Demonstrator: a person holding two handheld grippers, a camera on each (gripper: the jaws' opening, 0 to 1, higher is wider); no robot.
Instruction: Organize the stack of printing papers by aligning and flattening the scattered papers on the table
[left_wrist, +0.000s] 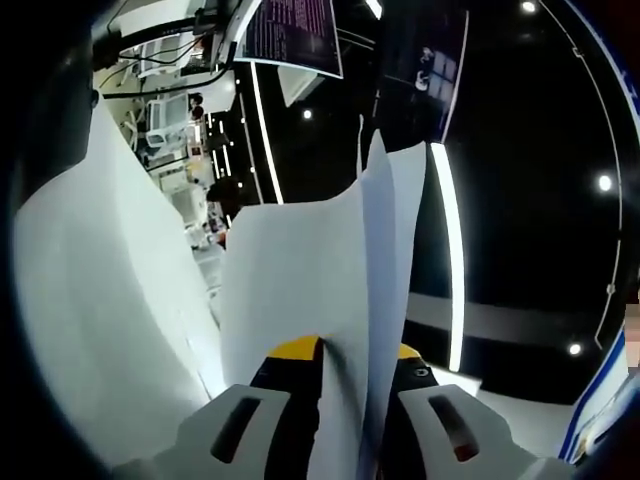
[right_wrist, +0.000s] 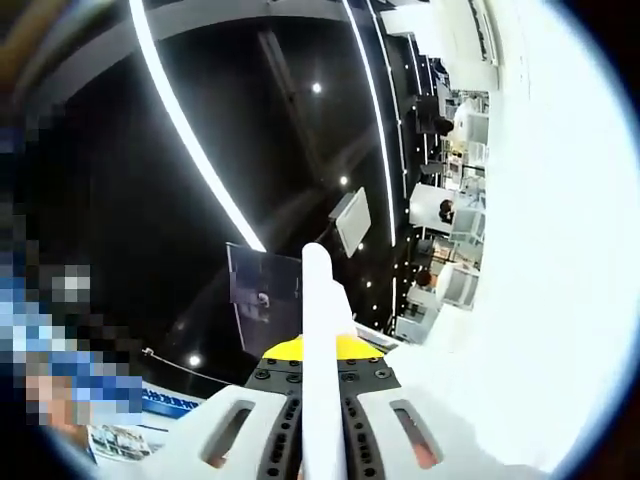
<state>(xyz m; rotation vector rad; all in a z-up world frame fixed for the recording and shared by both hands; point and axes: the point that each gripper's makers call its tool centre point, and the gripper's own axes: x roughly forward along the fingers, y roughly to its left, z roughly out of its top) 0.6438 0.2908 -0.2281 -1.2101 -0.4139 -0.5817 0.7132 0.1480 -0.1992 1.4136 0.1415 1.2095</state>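
In the left gripper view, we see the left gripper (left_wrist: 345, 420), its pale grey slotted jaws with black inner pads and a yellow base, pinched onto smooth white sheets of printing paper (left_wrist: 300, 290). The sheets rise upright from between the jaws, their top edges uneven, one thin sheet edge-on and poking higher than the rest. A broad, softly curved white sheet (left_wrist: 100, 330) fills the left of that view; we cannot tell whether it belongs to the same stack. Behind the paper we make out a dark ceiling with long white light strips (left_wrist: 447, 250) and small round spot lamps, plus a dark hanging screen (left_wrist: 295, 35) cut off by the view's edge.

In the right gripper view, the right gripper (right_wrist: 322, 425), of the same grey, black and yellow build, is clamped on a thin white stack seen edge-on, standing straight up between the ribbed pads. A large blank white surface (right_wrist: 540, 250) covers the right side, too bright to show texture. The table is hidden from us, and the cluttered room beyond is too small to read.
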